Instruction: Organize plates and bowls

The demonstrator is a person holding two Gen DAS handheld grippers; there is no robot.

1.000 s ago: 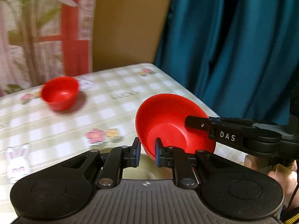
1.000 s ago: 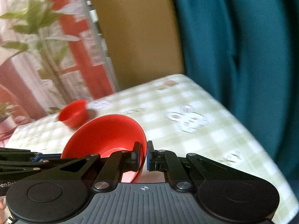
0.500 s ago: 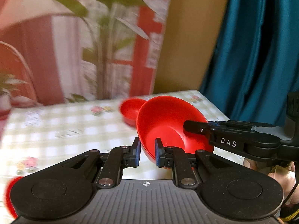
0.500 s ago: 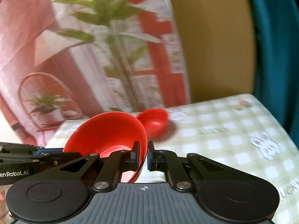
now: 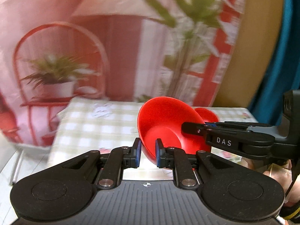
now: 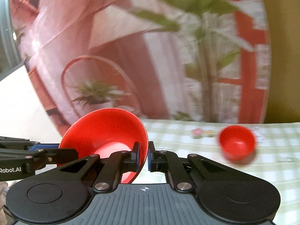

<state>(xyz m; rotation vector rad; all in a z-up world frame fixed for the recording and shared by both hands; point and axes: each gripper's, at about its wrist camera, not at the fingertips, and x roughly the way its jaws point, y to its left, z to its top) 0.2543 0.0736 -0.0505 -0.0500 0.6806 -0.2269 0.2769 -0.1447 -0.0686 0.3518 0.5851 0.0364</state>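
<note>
A large red bowl (image 5: 165,123) is held tilted in the air above the checked tablecloth (image 5: 90,123). My left gripper (image 5: 146,154) is shut on its near rim. My right gripper (image 6: 143,156) is shut on the opposite rim; it shows in the left wrist view (image 5: 195,128) as black fingers marked DAS. The bowl also shows in the right wrist view (image 6: 105,131), with the left gripper's fingers (image 6: 48,154) on its left side. A small red bowl (image 6: 237,144) sits on the table at the right, partly hidden behind the large bowl in the left wrist view (image 5: 207,114).
A pink and red printed backdrop (image 5: 116,43) with plants hangs behind the table. The table's left edge (image 5: 56,131) drops to the floor. A teal curtain (image 5: 281,60) hangs at the far right.
Both grippers have swung left with the large bowl between them. The small bowl has shifted to the right in both views. The grips are unchanged.
</note>
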